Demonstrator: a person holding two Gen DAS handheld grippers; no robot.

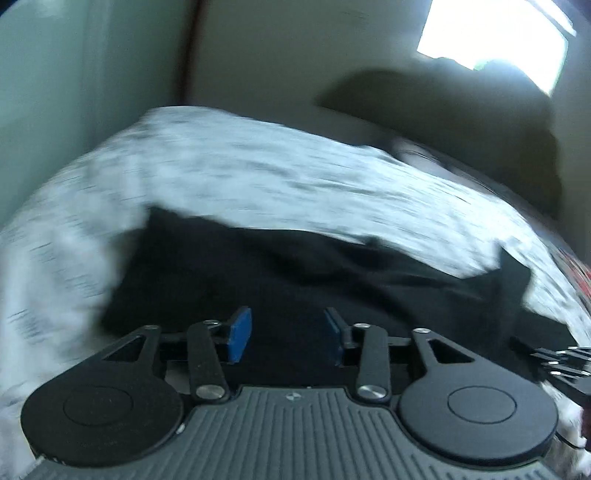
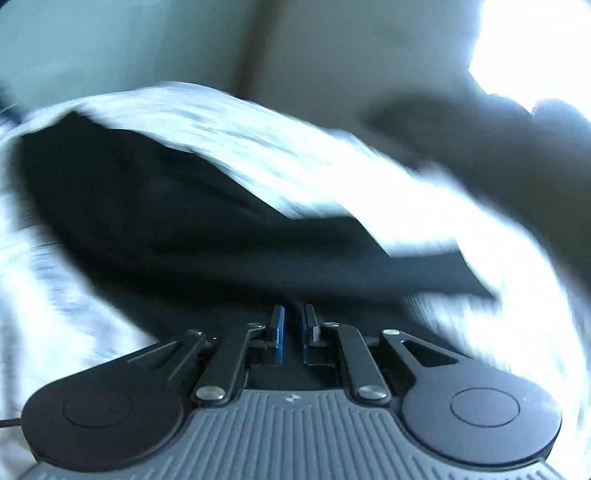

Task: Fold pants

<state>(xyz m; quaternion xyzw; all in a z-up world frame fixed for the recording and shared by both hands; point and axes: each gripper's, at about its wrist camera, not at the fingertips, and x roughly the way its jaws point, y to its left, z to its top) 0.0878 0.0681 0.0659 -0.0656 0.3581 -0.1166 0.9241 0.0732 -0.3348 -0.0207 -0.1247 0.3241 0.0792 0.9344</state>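
Observation:
The black pants (image 1: 295, 273) lie spread on a white patterned bed cover (image 1: 240, 170). My left gripper (image 1: 288, 332) hovers just over the near part of the pants with its blue pads wide apart and nothing between them. In the right wrist view the pants (image 2: 166, 221) stretch from the far left to a leg at the right. My right gripper (image 2: 293, 328) is low over the near edge of the pants, its blue pads nearly together with a narrow gap; whether cloth is pinched between them is not clear. Both views are motion-blurred.
A dark pillow or bundle (image 1: 461, 129) lies at the far right of the bed under a bright window (image 1: 495, 33). A pale wall (image 1: 55, 74) stands on the left. The other gripper's black parts (image 1: 557, 362) show at the right edge.

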